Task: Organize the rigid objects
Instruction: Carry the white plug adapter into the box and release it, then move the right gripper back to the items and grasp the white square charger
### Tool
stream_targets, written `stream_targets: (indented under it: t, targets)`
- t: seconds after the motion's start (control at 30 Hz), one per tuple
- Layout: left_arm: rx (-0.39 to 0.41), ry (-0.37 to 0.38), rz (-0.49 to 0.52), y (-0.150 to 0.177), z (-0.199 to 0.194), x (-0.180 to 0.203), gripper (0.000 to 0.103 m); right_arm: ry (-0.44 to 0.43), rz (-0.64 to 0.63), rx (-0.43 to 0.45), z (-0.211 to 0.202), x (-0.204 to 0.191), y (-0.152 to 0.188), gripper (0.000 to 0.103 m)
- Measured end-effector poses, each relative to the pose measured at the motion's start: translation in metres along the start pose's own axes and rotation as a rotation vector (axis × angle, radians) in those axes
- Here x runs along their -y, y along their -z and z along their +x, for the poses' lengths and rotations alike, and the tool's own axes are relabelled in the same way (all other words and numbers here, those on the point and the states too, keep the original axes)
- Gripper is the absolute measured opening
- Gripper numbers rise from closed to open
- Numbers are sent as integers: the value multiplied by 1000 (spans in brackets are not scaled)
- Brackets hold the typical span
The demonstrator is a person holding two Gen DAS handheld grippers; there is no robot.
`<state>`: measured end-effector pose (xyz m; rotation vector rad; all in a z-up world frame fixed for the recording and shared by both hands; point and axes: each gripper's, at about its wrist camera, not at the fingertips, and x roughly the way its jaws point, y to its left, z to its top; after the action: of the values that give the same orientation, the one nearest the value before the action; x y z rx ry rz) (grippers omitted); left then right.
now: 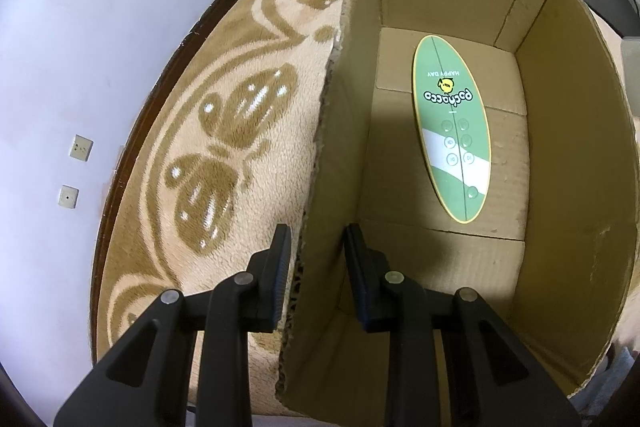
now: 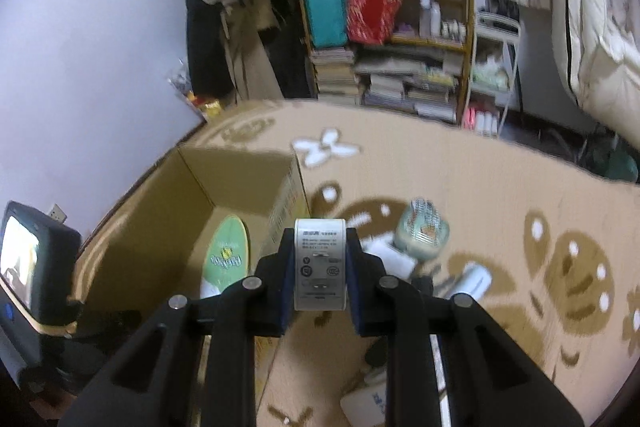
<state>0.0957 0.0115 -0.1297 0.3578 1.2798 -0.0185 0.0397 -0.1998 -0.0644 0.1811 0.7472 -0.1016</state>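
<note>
- Left wrist view: the left tongs (image 1: 316,251) straddle the cardboard box (image 1: 580,155) wall, jaws apart and not pinching it.
- On the box floor lies a green oval board (image 1: 452,131) reading "HAPPY DAY" and "Pochacco".
- Right wrist view: the right tongs (image 2: 320,259) clamp a white adapter (image 2: 320,267) above the carpet (image 2: 500,187), beside the box; its label is too small to read.

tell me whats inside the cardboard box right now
Only a green oval item lies flat on the floor of the cardboard box, seen from the left wrist. The near corner below the left gripper is hidden, so anything there cannot be seen.
</note>
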Motion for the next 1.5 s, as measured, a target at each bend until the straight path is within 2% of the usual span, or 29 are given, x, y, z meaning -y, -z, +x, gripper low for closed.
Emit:
stream_targets:
  t: [0.27, 0.47, 0.83, 0.97, 1.03, 1.07, 1.2, 1.27, 1.3, 1.43, 1.5]
  targets:
    - [3, -5, 3, 0, 2, 0, 27, -104, -16, 57, -12, -24, -14, 24]
    - [2, -3, -7, 0, 2, -1, 27, -173, -73, 54, -18, -49, -7, 24]
    - [7, 10, -19, -1, 1, -5, 27, -191, -80, -60, 3, -54, 12, 24]
    - [7, 30, -37, -1, 0, -7, 26, -161, -93, -38, -2, -51, 13, 24]
    - [12, 3, -33, -1, 0, -7, 26, -159, -96, -26, -6, -50, 11, 25]
    - [11, 4, -33, 0, 0, -7, 26, -156, -94, -23, -8, -50, 10, 31]
    - [10, 6, -32, -1, 0, -8, 26, -122, -78, -14, -11, -40, 5, 72]
    - [9, 0, -26, 0, 0, -7, 26, -94, -76, -9, -10, -34, 2, 85]
    - [9, -2, -24, 0, 1, -7, 26, -84, -76, -12, -10, -31, 1, 89]
    - [9, -2, -27, -1, 1, -7, 27, -64, -43, -24, -5, -15, -4, 93]
    - [13, -9, -27, -1, 0, -6, 27, -62, -22, -36, 0, -6, -5, 99]
